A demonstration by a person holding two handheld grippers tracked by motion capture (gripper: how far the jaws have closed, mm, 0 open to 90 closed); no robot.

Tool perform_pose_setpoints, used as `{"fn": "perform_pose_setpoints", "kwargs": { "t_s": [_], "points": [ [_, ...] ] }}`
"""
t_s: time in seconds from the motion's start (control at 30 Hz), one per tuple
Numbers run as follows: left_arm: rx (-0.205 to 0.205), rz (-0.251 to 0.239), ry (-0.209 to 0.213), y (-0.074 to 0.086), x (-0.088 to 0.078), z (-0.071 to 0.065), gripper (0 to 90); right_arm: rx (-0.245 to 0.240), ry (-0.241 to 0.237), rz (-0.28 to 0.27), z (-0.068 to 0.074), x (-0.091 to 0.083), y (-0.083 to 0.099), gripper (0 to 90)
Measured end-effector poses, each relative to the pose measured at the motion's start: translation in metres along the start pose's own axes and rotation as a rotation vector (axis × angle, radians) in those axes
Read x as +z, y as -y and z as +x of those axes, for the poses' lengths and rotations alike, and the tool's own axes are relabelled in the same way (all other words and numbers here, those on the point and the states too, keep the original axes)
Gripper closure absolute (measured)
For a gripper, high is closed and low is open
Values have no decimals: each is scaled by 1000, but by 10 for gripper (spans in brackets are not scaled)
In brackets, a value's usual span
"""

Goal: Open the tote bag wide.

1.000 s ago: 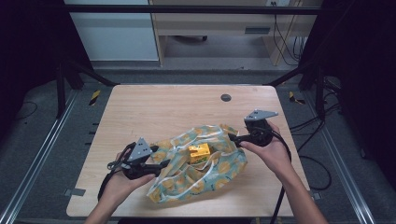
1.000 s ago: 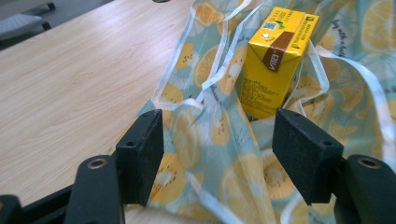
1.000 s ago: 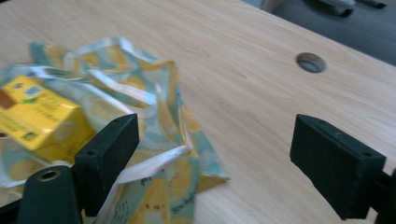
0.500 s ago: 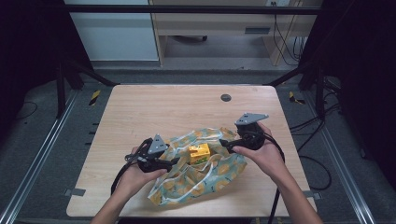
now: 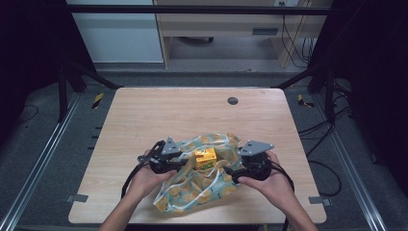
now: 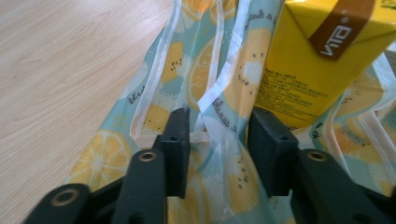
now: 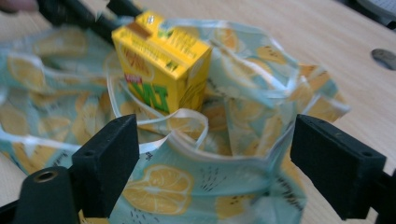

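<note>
A yellow drink carton (image 5: 205,158) (image 6: 313,70) (image 7: 161,65) stands upright on a thin bag printed with lemon slices (image 5: 202,192) (image 7: 159,191), which lies crumpled near the table's front edge. My left gripper (image 5: 185,164) (image 6: 218,140) is at the carton's left. Its jaws have just been closing and still show a gap, with the bag's white strap (image 6: 219,88) and fabric loose between them. My right gripper (image 5: 227,171) (image 7: 215,158) is at the carton's right, jaws wide open astride the bag's raised rim.
The wooden table (image 5: 168,115) has a round grey grommet (image 5: 233,100) (image 7: 385,58) near its far edge. Metal rails run along both sides on the floor. Cables trail from both grippers over the front edge.
Both hands have moved inward toward the carton. The bag, spread flatter a second ago, is now bunched up around it.
</note>
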State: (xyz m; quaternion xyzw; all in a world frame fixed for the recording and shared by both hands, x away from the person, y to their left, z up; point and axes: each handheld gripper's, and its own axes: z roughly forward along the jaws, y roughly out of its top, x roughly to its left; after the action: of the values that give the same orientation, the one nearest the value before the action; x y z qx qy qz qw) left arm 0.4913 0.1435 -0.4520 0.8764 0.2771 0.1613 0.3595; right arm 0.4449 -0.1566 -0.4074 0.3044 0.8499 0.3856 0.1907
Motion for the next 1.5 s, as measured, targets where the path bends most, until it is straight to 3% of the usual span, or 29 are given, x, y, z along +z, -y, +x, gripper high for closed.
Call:
{"fn": "perform_pose_setpoints", "kwargs": {
  "t_s": [0.17, 0.23, 0.37, 0.5, 0.67, 1.03, 1.2, 1.4, 1.5],
  "points": [
    [10, 21, -13, -1, 4, -2, 787, -4, 20, 58, 6, 22, 12, 128],
    [-2, 9, -18, -2, 2, -3, 833, 17, 14, 94, 7, 30, 20, 181],
    [-22, -25, -37, -4, -3, -4, 870, -14, -3, 126, 11, 36, 31, 467],
    [-71, -44, -44, -3, -4, 6, 877, -25, -19, 165, 10, 38, 40, 737],
    [-87, -35, -53, -1, 1, 12, 877, -25, -32, 180, 6, 38, 53, 863],
    [-105, -19, -103, 4, 16, 22, 884, -9, 11, 154, -18, 32, 76, 887],
    [-117, -17, -96, 8, 20, 26, 887, 13, 27, 144, -27, 32, 80, 889],
    [-152, -17, -84, 17, 26, 28, 887, 5, 40, 146, -33, 36, 84, 890],
    [-150, -17, -83, 19, 28, 28, 887, 5, 48, 145, -36, 38, 85, 890]
  ]
}}
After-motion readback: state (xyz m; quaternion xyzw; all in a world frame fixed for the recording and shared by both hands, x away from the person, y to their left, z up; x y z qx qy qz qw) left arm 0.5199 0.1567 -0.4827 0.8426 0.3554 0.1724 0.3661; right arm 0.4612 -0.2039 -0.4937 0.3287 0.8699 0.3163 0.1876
